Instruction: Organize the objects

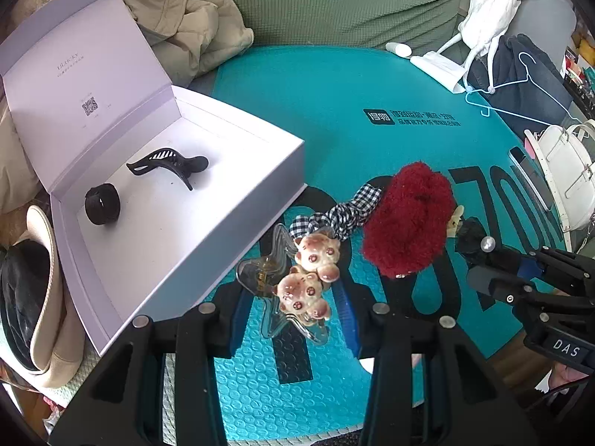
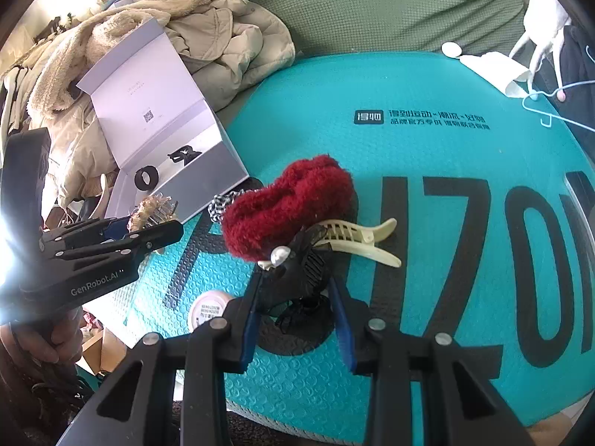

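Observation:
My left gripper [image 1: 295, 310] is shut on a clear claw clip with two bear figures [image 1: 308, 282], held over the teal bubble mailer [image 1: 334, 111]. In the right wrist view the left gripper [image 2: 156, 227] shows at the left with the bear clip [image 2: 148, 210] in it. The right gripper [image 2: 297, 299] is shut on a black hair clip with a pearl [image 2: 301, 271]. The left wrist view shows the right gripper [image 1: 479, 265] at the right edge. An open white box [image 1: 230, 200] holds a black claw clip [image 1: 167, 163] and a black hair band [image 1: 102, 204].
A red fluffy scrunchie [image 1: 409, 219], a checked scrunchie [image 1: 342, 215] and a cream claw clip [image 2: 357, 239] lie on the mailer. A pink-lidded jar [image 2: 208, 306] sits at its near edge. A beige coat [image 1: 186, 26], green sofa [image 1: 334, 0], white bag [image 1: 569, 178] and hanger [image 1: 520, 85] surround it.

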### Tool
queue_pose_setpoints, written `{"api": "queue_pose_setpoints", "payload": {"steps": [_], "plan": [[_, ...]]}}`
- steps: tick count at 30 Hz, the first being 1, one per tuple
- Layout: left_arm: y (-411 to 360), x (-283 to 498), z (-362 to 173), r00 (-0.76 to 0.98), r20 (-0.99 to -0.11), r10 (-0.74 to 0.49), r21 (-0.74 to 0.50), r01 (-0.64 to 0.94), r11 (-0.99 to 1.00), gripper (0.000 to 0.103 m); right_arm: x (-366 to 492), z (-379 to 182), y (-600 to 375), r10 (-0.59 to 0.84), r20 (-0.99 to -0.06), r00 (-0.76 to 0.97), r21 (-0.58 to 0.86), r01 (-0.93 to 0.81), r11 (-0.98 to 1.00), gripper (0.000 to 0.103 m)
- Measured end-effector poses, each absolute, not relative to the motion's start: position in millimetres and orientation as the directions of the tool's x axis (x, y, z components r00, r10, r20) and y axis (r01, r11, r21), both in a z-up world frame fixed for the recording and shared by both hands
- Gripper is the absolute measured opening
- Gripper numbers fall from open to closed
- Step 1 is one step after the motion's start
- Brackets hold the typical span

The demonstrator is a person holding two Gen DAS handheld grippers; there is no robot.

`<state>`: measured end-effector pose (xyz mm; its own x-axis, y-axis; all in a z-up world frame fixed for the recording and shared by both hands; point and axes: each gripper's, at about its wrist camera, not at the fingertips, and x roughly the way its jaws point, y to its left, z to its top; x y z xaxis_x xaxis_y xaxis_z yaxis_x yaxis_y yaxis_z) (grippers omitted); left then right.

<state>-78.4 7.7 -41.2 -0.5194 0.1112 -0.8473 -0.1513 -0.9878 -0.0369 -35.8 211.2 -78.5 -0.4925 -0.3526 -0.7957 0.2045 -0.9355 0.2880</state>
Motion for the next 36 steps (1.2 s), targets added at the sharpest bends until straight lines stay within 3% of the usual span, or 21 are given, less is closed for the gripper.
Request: {"api": "queue_pose_setpoints", "payload": {"steps": [12, 36], "plan": [[-9.3, -104.3, -7.7, -0.55, -0.829, 0.105, -0.023, -0.153, -0.988, 0.039, -56.5, -43.8, 187.4, -0.391, -0.767, -0.508, 0.281, 0.282, -0.917, 0.035], [-29.1, -162.7, 10.6, -0.575, -0.814, 0.084, -0.008, -0.133, -0.991, 0.039, -116.8, -24.0, 152.5, -0.439, -0.756, -0.485, 0.245, 0.413, -0.877, 0.035]]}}
